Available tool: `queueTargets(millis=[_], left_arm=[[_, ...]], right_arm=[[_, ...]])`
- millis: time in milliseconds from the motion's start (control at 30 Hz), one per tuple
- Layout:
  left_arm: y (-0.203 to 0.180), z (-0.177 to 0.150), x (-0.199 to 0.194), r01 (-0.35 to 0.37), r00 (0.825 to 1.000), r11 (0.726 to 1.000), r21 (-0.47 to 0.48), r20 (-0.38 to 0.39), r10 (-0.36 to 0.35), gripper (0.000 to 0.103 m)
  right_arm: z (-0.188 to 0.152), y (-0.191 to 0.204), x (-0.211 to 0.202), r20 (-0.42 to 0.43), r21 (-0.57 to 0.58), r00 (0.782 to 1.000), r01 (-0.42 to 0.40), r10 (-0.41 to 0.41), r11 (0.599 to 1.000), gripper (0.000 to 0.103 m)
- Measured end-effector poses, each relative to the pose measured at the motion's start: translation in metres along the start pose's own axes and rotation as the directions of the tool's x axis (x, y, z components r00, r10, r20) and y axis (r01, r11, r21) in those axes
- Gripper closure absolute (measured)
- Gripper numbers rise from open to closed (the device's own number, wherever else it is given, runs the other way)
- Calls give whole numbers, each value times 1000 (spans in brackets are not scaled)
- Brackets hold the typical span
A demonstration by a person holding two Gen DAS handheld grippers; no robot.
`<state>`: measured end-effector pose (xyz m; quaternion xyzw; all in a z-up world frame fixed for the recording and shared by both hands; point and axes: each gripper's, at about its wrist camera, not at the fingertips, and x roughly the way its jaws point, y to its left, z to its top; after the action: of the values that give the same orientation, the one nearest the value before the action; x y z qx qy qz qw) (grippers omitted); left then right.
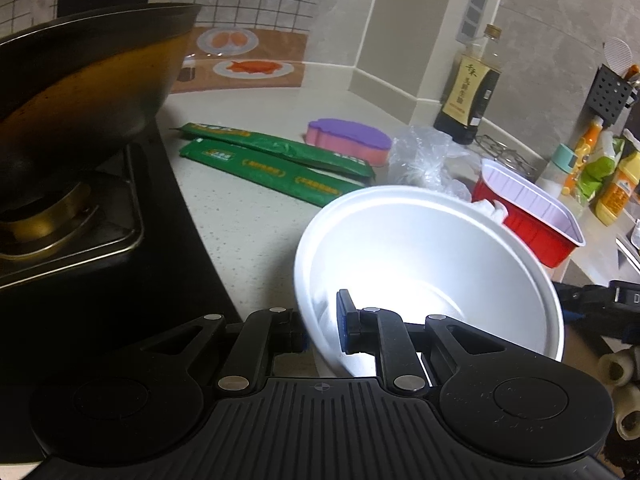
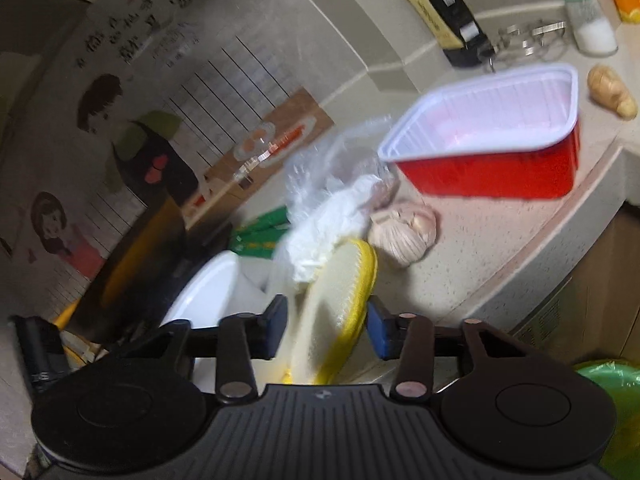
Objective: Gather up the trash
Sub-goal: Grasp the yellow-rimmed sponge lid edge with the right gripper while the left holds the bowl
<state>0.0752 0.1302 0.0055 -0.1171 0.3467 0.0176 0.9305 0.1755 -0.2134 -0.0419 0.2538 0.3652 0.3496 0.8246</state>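
Collecting step: my left gripper [image 1: 322, 330] pinches the white bowl [image 1: 432, 264] by its rim above the counter [image 1: 248, 216], while my right gripper [image 2: 327, 330], jaws apart, straddles a yellow-rimmed lid [image 2: 344, 280] without touching it, which I judge must be clamped next.

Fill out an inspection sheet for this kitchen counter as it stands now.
Surface: speckled countertop, hob at its left end.
Job's things: white bowl; red tray; two green wrappers; clear plastic bag; yellow-rimmed lid.
Clutter: wok, sponge, sauce bottle, garlic, ginger.
Grippers: left tongs shut on the bowl's rim; right tongs straddle the lid, pads not visibly pressing it.
Cables: nothing seen.
Surroundings: tiled wall with cartoon stickers; green bin liner below the counter edge.
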Motion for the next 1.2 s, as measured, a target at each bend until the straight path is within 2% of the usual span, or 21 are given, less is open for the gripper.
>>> queueTargets(millis=[100,167,267,300,467,633,800,967,1200], left_arm=[[4,-1,1,14,1000,1000,-13,-13,-14,87],[3,-1,2,15,1000,1000,-6,-19,-15,87],[1,-2,4,22,999,1000,-4,-24,-22,87],[0,-2,4,21,1000,1000,-3,-22,-21,87],[1,-2,4,21,1000,1000,-9,-19,-21,87],[2,-1,3,30,1000,999,-16,-1,-30,87],[2,0,-5,39,998,999,0,49,-39,90],[6,4,-7,53,996,999,-14,76,-51,91],[8,6,5,44,999,998,-40,28,-43,91]], right_arm=[[0,-12,8,-12,88,996,-90,92,992,69],[0,-13,12,-13,102,993,-114,115,988,70],[-1,-4,25,-46,49,998,-33,35,998,73],[-2,-1,29,-58,37,998,-10,12,999,77],[-2,8,34,-63,-22,998,16,-18,1000,83],[0,12,21,-28,-82,999,39,-41,996,86],[4,19,-1,35,-131,997,66,-62,989,88],[7,22,-13,62,-148,994,99,-91,984,88],[6,31,-9,99,-207,984,164,-146,965,88]])
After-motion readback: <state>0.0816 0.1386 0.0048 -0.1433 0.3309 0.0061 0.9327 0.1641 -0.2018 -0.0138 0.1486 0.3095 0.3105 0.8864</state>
